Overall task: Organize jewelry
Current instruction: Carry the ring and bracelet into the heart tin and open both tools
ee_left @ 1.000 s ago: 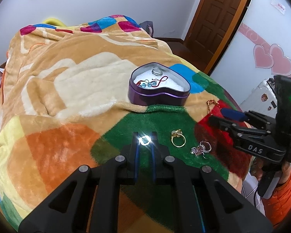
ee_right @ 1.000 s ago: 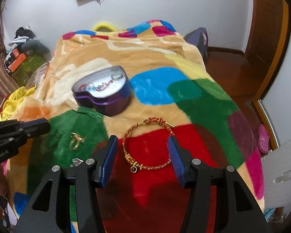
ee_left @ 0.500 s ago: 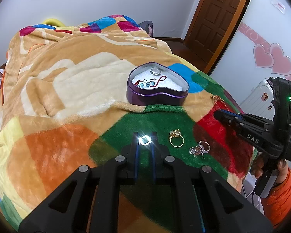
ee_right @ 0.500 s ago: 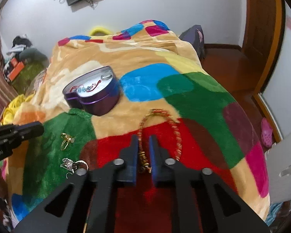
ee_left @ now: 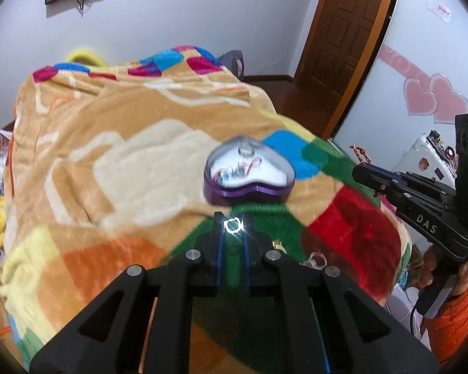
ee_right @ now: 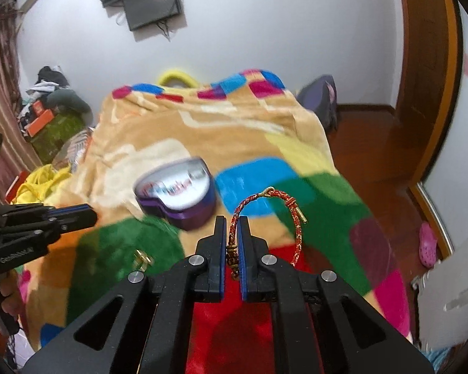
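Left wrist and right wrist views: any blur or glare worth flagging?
Left wrist: a starburst glare hides the ring in the left hand-held gripper; blanket smeared. Right wrist: heart box motion-blurred, bracelet sharp.

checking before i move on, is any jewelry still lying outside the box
Yes. A gold ring still lies loose on the blanket's green patch, outside the purple heart box. Nothing looks spilled or damaged.
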A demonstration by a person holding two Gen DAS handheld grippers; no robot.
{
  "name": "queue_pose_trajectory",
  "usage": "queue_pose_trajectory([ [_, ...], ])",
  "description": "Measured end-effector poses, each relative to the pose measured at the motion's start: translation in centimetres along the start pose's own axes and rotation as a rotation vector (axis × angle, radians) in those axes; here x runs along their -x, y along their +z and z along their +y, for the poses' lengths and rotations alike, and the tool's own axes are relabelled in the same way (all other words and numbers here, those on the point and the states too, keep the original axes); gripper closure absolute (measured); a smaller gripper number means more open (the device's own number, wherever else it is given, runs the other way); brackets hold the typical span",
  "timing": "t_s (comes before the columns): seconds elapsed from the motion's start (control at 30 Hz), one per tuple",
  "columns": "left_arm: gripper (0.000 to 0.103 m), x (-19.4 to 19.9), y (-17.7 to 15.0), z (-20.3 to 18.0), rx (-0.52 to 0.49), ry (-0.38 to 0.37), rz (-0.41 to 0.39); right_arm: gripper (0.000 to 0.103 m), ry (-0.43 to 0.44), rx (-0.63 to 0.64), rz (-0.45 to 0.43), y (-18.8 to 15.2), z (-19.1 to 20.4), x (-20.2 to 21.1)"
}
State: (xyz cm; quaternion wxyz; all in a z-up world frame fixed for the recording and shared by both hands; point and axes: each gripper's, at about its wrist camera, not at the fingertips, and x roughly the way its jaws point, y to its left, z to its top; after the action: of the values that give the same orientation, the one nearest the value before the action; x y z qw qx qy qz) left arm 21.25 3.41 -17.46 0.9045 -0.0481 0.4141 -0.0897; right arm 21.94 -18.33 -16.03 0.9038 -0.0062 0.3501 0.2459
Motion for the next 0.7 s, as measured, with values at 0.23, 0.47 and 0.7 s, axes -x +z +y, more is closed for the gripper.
queue_pose_trajectory([
  [0.23,0.094,0.5,2.7,0.1,-0.018,0.009,-0.052,0.097,0.046,0.055,-0.040,2.3,1.9,-1.1],
  [0.47,0.094,0.1,4.7,0.7,-0.022,0.004,-0.078,0.097,0.101,0.116,-0.037,3.8,4.1,-3.5],
  [0.7,0.094,-2.4,5.7,1.8,-0.002,-0.032,-0.038,0.097,0.148,0.172,0.035,3.8,5.0,-6.9],
])
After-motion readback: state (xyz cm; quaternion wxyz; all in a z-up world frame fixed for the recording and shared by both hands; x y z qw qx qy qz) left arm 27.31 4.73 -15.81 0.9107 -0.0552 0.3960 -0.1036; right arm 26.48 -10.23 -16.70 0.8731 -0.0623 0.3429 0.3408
